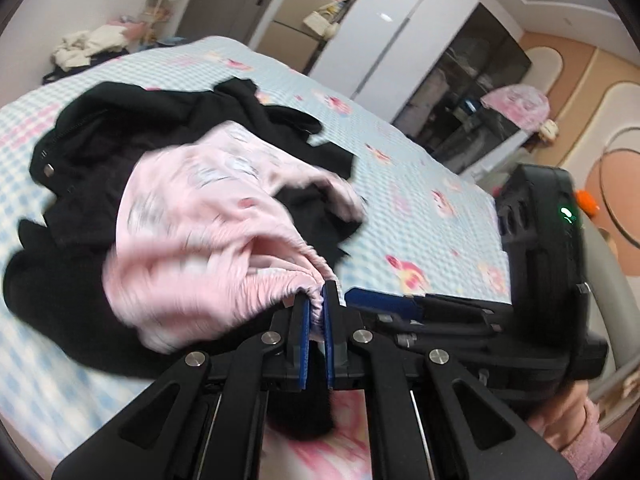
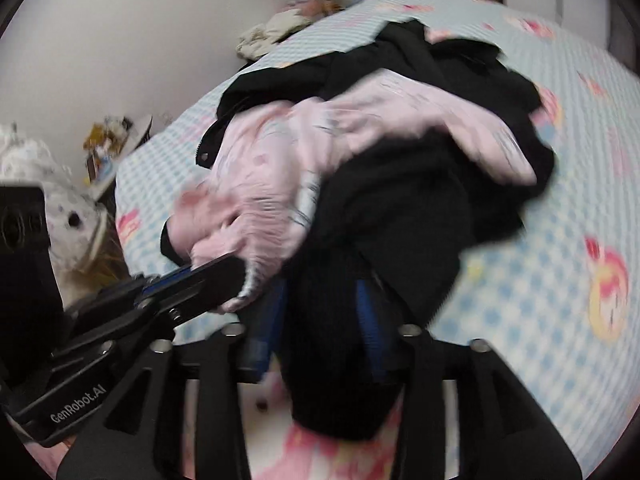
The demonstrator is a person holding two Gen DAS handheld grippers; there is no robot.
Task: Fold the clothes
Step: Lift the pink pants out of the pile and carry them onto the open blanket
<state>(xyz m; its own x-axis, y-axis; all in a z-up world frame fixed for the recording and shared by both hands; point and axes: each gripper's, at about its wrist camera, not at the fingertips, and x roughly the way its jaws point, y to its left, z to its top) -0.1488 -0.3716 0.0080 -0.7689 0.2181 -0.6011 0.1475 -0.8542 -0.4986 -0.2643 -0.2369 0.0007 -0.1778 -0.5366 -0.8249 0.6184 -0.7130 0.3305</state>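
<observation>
Two tools engaged: left tool [image 1: 318,300] pinching pink garment [image 1: 208,232]; right tool [image 2: 320,312] around black garment [image 2: 380,220].

Pink garment [image 1: 200,216] soft cloth; black clothes [image 1: 100,128] matt; bedsheet [image 1: 420,216] textured, waffle-like.

Left wrist view: sits behind its blue-padded fingers, low and close over the blue-checked floral bedspread [image 1: 420,216], facing the 12 o'clock wardrobes. Right wrist view: equally close, angled down. Both share the crumpled pink printed garment [image 1: 208,232] [image 2: 280,160] atop the black clothing heap [image 1: 100,128] [image 2: 400,208].
</observation>
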